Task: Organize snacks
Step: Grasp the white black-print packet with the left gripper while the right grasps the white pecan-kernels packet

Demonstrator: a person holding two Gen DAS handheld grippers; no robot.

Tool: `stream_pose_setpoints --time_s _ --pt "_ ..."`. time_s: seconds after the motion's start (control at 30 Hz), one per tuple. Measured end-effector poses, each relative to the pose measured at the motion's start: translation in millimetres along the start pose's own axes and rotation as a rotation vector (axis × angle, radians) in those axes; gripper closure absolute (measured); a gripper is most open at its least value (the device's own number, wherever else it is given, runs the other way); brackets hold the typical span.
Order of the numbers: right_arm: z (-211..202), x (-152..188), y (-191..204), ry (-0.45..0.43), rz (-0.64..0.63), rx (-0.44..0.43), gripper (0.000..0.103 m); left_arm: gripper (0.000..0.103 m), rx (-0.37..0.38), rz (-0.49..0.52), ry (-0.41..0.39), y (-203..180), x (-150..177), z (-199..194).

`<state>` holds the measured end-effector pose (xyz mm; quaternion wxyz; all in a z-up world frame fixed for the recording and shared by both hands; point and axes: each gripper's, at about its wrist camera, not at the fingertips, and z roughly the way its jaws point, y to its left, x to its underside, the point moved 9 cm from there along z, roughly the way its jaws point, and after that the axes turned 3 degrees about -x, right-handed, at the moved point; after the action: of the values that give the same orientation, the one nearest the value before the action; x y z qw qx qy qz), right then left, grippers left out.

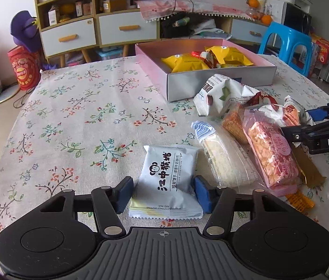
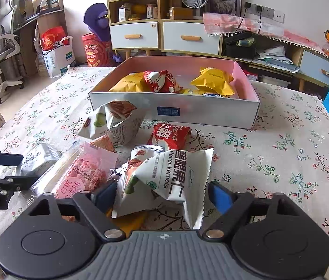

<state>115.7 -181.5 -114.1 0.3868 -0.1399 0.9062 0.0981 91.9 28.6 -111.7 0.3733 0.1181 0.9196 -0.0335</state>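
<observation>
Fingers (image 1: 125,192) of the left gripper (image 1: 163,192) are spread around the white biscuit packet (image 1: 168,176), one blue pad at each long edge; the right pad looks to touch, the left is just beside it. No pinch is seen yet. Packet lies flat on the desk (image 1: 71,116), long axis running straight ahead of the fingers. Right gripper (image 2: 162,193) is spread too, with the pecan kernels pouch (image 2: 176,175) crumpled between its pads, not squeezed. Pink box (image 2: 173,113) is placed beyond the snack pile, partly filled with yellow packs (image 2: 213,80); it is judged nearer the right gripper and more squarely ahead of it.
</observation>
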Motion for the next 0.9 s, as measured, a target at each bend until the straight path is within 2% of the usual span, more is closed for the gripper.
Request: stream_pose_setpoints --time_s 0.33,0.9 --pt "-7.8 -5.7 4.6 -0.022 -0.014 -0.002 0.048 0.050 -0.016 -0.012 -0.005 1.8 -1.5 -1.7" --pt "-26.5 -29.3 -4.3 -0.089 0.075 -0.026 0.051 0.050 0.000 -0.117 -0.056 14.2 -24.8 -18.7"
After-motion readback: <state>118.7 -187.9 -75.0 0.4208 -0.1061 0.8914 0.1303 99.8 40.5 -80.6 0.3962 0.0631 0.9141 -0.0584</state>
